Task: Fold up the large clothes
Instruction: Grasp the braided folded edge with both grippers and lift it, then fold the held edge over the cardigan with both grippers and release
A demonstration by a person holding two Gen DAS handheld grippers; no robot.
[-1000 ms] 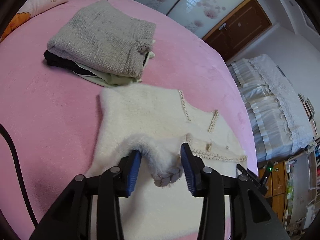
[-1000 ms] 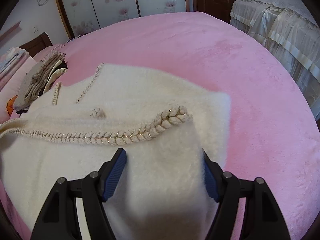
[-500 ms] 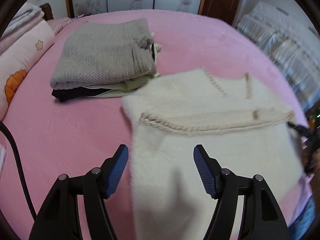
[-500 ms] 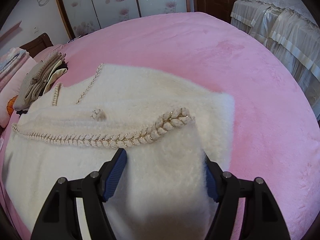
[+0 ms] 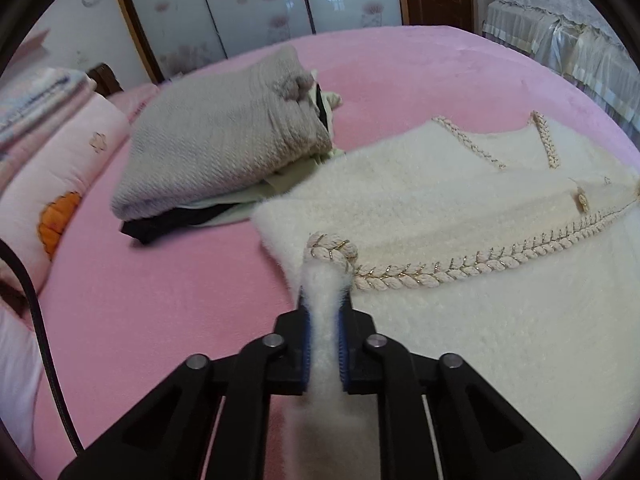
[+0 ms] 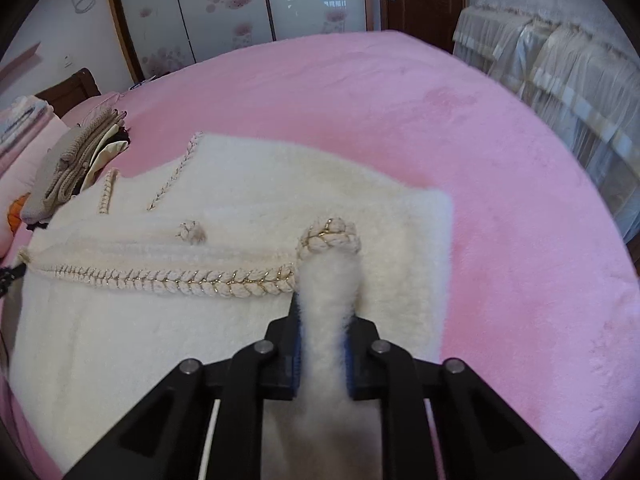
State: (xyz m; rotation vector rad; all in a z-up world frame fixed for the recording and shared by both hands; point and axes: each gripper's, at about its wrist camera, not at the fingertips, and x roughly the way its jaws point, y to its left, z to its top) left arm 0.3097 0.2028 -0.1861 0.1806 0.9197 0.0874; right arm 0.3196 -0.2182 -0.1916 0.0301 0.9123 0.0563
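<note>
A fluffy cream sweater with gold-flecked braided trim [image 5: 460, 216] lies partly folded on the pink bed [image 5: 160, 300]. My left gripper [image 5: 325, 308] is shut on the sweater's near left corner, by the end of the braided hem [image 5: 440, 272]. In the right wrist view the sweater [image 6: 280, 200] spreads ahead, and my right gripper [image 6: 324, 312] is shut on its near right corner, the braid end [image 6: 330, 236] bunched just above the jaws.
A stack of folded clothes topped by a grey knit sweater [image 5: 224, 144] sits left of the cream sweater, also in the right wrist view [image 6: 68, 172]. Pink pillows [image 5: 52, 176] lie at the far left. Another bed with lace covers [image 6: 560, 92] stands at right.
Both grippers were open over the sweater; now each has closed on a near corner of it. The left gripper swung round to face along the hem.
</note>
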